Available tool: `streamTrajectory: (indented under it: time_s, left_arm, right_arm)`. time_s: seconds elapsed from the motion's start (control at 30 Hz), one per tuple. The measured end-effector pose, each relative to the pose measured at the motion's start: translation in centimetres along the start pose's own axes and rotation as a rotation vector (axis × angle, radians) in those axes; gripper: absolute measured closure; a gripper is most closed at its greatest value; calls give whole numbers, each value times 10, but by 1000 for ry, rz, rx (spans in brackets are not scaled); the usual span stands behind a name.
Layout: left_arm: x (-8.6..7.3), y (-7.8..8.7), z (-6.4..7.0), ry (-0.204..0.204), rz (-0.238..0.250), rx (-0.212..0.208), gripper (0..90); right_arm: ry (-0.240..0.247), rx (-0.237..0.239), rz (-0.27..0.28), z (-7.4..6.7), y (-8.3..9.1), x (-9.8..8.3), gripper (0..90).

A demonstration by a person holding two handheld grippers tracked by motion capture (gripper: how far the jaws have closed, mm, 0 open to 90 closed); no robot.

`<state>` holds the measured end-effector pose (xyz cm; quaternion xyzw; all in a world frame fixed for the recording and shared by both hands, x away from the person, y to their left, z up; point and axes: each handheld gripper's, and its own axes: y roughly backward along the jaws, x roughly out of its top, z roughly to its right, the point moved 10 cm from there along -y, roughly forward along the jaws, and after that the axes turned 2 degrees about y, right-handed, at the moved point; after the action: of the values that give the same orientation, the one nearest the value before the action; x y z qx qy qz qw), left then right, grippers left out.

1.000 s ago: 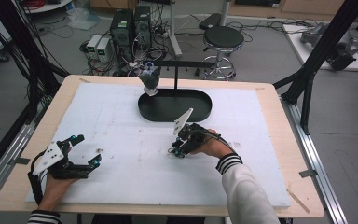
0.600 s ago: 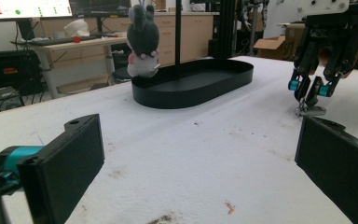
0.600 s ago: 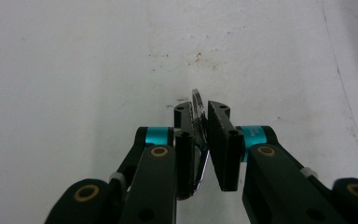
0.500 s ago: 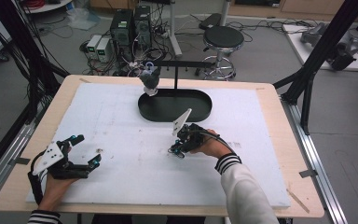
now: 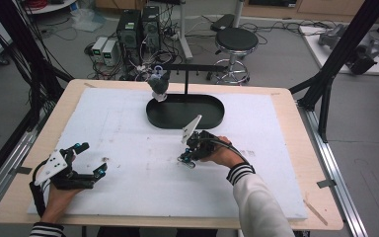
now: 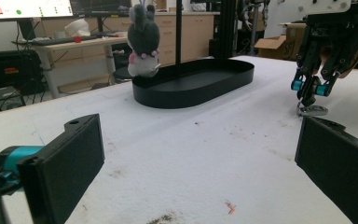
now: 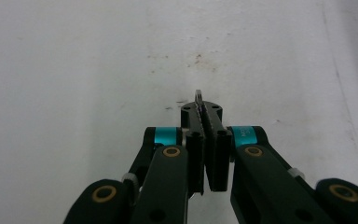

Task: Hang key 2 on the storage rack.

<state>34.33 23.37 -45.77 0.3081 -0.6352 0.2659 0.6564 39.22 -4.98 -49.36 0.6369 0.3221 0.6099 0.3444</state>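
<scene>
My left tool (image 5: 86, 160) is resting on the white surface (image 5: 128, 197) well short of the black tray (image 5: 185, 111), jaws wide apart, nothing between them. My right tool (image 5: 187, 159) is pointing down just in front of the tray, jaws having just been closing, now pinching a small metal ring (image 7: 198, 95) against the surface. A plush bunny (image 6: 142, 39) is hanging at the tray's far-left rim.

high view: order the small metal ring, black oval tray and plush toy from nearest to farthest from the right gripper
1. The small metal ring, pinched at the right gripper tips on the white board.
2. The black oval tray, just beyond the gripper, mid table.
3. The plush toy, hanging at the tray's far left end.
</scene>
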Motion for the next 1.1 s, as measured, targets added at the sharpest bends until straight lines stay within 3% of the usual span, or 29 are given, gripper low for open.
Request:
streamTrajectory:
  time_s: [0.23, 0.37, 0.5, 0.87, 1.1]
  left_arm:
    - [0, 0, 0, 1, 0, 0, 17]
    - [0, 0, -1, 3, 0, 2, 17]
    - [0, 0, -1, 7, 1, 4, 17]
    - [0, 0, -1, 13, 3, 2, 17]
    - [0, 0, -1, 13, 3, 2, 17]
  right_arm:
    - [-20, -5, 60, 1, 16, 9, 887]
    - [-30, -29, 121, 6, 38, 17, 887]
    - [-82, -51, 191, 11, 57, 20, 887]
    - [-106, -107, 247, 25, 99, 34, 887]
    - [-106, -122, 269, 33, 113, 40, 886]
